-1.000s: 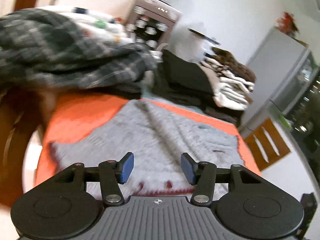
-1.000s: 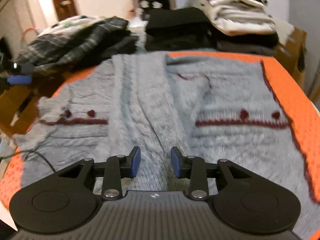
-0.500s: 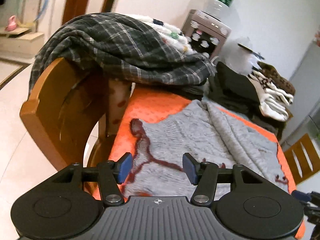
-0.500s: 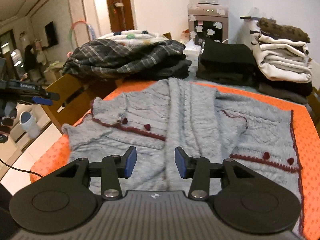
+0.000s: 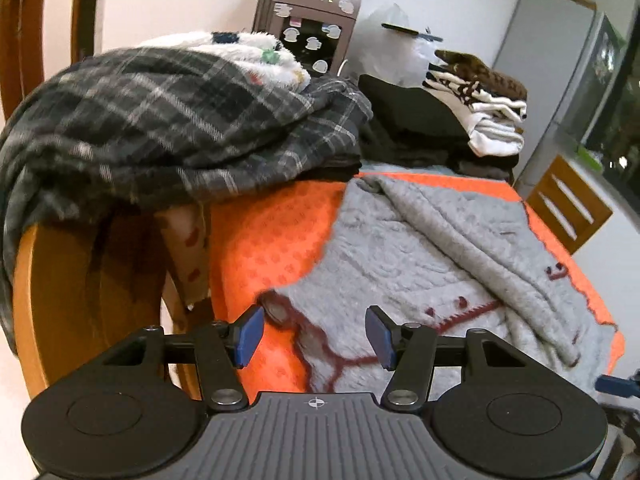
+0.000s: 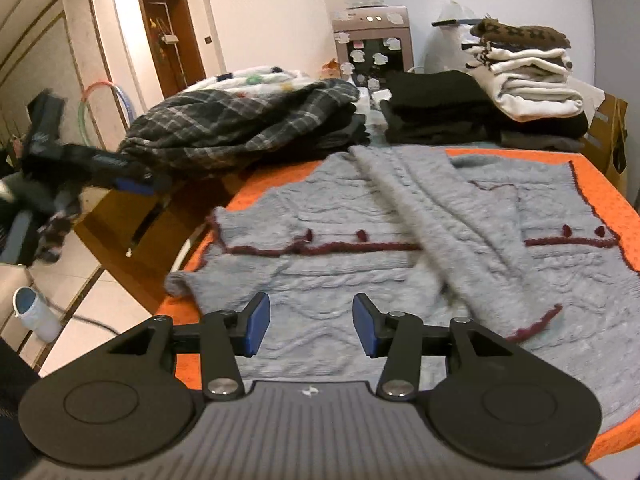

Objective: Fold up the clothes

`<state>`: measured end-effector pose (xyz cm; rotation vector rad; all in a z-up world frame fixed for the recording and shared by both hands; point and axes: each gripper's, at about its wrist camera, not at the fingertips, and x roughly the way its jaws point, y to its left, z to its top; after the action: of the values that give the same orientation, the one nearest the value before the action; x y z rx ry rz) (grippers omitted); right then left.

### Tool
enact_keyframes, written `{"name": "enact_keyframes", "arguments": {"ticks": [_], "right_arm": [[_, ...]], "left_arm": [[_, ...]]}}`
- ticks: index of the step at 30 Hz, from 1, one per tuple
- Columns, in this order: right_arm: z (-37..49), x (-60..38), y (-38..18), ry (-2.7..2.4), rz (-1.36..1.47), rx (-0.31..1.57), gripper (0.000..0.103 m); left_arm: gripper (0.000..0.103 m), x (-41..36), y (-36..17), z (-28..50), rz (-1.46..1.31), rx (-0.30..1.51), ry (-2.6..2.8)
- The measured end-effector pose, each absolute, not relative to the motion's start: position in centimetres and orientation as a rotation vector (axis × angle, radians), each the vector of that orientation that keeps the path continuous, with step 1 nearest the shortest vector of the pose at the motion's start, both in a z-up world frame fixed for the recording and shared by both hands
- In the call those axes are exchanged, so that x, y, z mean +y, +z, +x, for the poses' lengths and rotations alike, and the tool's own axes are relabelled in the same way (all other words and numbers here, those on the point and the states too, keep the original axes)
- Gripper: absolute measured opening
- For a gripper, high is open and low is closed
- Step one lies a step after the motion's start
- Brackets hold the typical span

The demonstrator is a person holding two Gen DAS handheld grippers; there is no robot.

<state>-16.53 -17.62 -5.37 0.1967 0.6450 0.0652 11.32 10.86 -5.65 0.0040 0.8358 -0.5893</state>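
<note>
Grey cardigan (image 6: 420,248) lies spread flat on the orange-covered worktop (image 5: 272,240), maroon trim, one sleeve folded diagonally across the body. Long axis of the body runs side to side in the right wrist view; hem edge nearest that camera.

Left tool (image 5: 314,334) released, nothing between the blue pads; it hovers over the cardigan's maroon-edged corner at the worktop's side, beside the wooden chair (image 5: 80,300). That corner sits just ahead of and below the fingers, so left is the nearer hand for it.

Right tool (image 6: 310,328) released too, jaws have just been opening, nothing between them; only knit below, not gripped. Its cardigan edge lies straight ahead.

Plaid garment pile (image 6: 240,124) and folded stacks (image 6: 524,88) sit behind, well apart.

Judgement: next is likely a two-corner pinch to fold.
</note>
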Motion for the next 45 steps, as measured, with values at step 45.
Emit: {"name": "enact_keyframes", "arguments": {"ticks": [45], "right_arm": [[-0.5,6.8,-12.5,-0.142,-0.305,0.918,0.056]], "left_arm": [[0.059,5.7,-14.0,23.0,1.514,0.334,-1.846]]}}
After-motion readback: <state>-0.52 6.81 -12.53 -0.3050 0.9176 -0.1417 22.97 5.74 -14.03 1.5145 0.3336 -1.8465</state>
